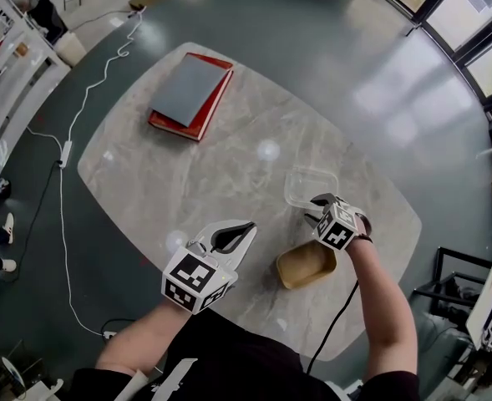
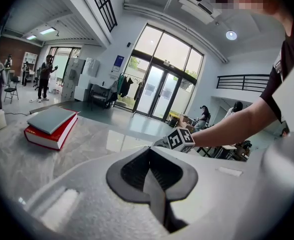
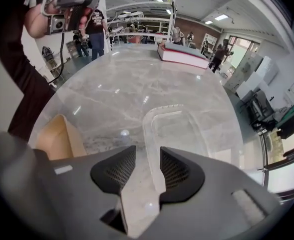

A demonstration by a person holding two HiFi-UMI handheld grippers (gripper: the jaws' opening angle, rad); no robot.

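A pale marble-patterned table with rounded corners [image 1: 187,182] fills the middle of the head view, standing on a glossy grey floor [image 1: 329,48]. A thin white cable [image 1: 62,190] trails over the floor down the left of the frame.

In the upper left part of the tabletop lies a red hardcover book [image 1: 205,117] with a flat grey book [image 1: 187,88] stacked on top of it, well apart from everything else on the table.

Right of centre lies a clear rectangular plastic lid [image 1: 311,186], flat on the marble. Just below it, toward the lower right of the table, sits a shallow tan rectangular box [image 1: 306,264], open side up and near the lid.

The right gripper [image 1: 317,205] hovers between these two, at the lid's near edge. In the right gripper view its jaws are spread, with a gap between the dark ribbed pads [image 3: 174,169]. The lid's near rim [image 3: 154,149] reaches down into that gap, close to the right-hand pad. I cannot tell whether they touch. The tan box shows at the left of that view.

The left gripper [image 1: 244,228] hangs over bare marble in the lower middle of the head view, left of the tan box. Its jaws are pressed together with nothing between them.
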